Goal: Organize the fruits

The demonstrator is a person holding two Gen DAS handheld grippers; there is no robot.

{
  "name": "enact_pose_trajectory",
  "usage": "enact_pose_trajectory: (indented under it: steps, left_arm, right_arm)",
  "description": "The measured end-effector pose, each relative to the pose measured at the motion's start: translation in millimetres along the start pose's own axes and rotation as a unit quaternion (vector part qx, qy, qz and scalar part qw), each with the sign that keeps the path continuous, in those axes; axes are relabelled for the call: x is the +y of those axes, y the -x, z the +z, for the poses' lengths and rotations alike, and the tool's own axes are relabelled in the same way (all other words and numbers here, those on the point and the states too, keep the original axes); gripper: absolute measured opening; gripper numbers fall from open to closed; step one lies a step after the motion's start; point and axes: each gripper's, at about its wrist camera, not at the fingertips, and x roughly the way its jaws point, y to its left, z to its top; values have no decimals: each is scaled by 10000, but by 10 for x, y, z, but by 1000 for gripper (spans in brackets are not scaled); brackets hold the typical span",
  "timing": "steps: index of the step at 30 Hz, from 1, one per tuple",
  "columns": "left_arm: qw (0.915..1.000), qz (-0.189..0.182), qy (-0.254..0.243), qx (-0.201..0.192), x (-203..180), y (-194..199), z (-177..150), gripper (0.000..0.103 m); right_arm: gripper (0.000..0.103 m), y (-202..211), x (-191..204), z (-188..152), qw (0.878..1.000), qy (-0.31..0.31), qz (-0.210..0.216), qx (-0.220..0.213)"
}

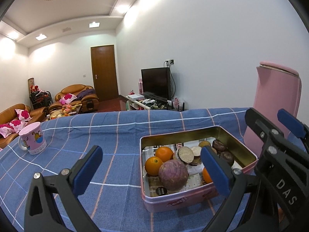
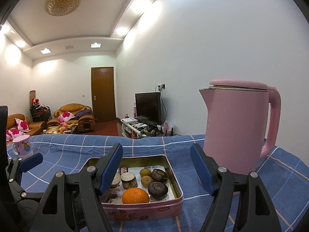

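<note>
Both grippers hover just short of the pink rectangular metal tin [image 1: 202,197], which sits open on the blue checked tablecloth [image 1: 108,135] near the table's near edge. Left gripper [image 1: 152,166]: jaws wide apart, nothing between the pads. Right gripper [image 2: 156,168]: jaws also apart, empty, its left finger over the tin's near-left part. Fruit is all in the tin: bright oranges [image 1: 164,153], a large dull-purple round fruit [image 1: 173,174], small brown-yellow round fruits [image 2: 145,172], dark wrinkled ones [image 2: 157,190], and flat pale cut discs [image 1: 185,155]. Risks, as judged: the round fruit may roll out of a pinch; the light tin may slide on the loose cloth if a finger catches its rim; the tall pink plastic kettle [image 2: 235,127], close at the tin's right, could be knocked by the right gripper. The pink printed mug [image 1: 32,139] stands well apart toward the left edge.
</note>
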Motion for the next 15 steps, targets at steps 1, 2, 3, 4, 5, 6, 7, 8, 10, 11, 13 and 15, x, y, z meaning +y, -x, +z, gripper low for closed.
enact_pose_trajectory:
  steps: [1, 2, 3, 4, 5, 6, 7, 8, 10, 11, 13, 15]
  left_arm:
    - [10000, 2, 0, 1, 0, 0, 0, 103]
    - [10000, 7, 1, 2, 1, 0, 0, 103]
    - [10000, 9, 2, 4, 2, -2, -2, 103]
    - [10000, 11, 4, 4, 6, -4, -2, 103]
    - [10000, 15, 3, 2, 2, -2, -1, 103]
    - [10000, 26, 4, 2, 6, 4, -5, 103]
    - [10000, 24, 1, 7, 8, 1, -8, 103]
    - [10000, 27, -1, 10, 9, 1, -10, 103]
    - [10000, 41, 1, 2, 11, 5, -13, 103]
    - [10000, 46, -2, 3, 7, 1, -16, 103]
    - [10000, 90, -12, 7, 13, 0, -24, 103]
    - [9999, 104, -24, 17, 17, -14, -34, 103]
  right_arm:
    - [74, -3, -3, 0, 10000, 1, 6, 7]
    - [74, -6, 1, -1, 10000, 4, 5, 11]
    - [74, -3, 2, -2, 10000, 4, 0, 11]
    - [74, -2, -1, -4, 10000, 0, -4, 9]
    - [74, -3, -4, -3, 10000, -2, -7, 10]
    - [74, -1, -6, -2, 10000, -6, -18, 12]
    - [74, -2, -6, -2, 10000, -10, -22, 17]
    - [74, -5, -8, -3, 10000, -14, -28, 25]
    - [74, 0, -9, 5, 10000, -21, -35, 28]
    - [74, 0, -9, 6, 10000, -19, -35, 27]
    - [74, -2, -10, 4, 10000, -14, -31, 31]
    - [74, 4, -12, 6, 10000, -8, -30, 32]
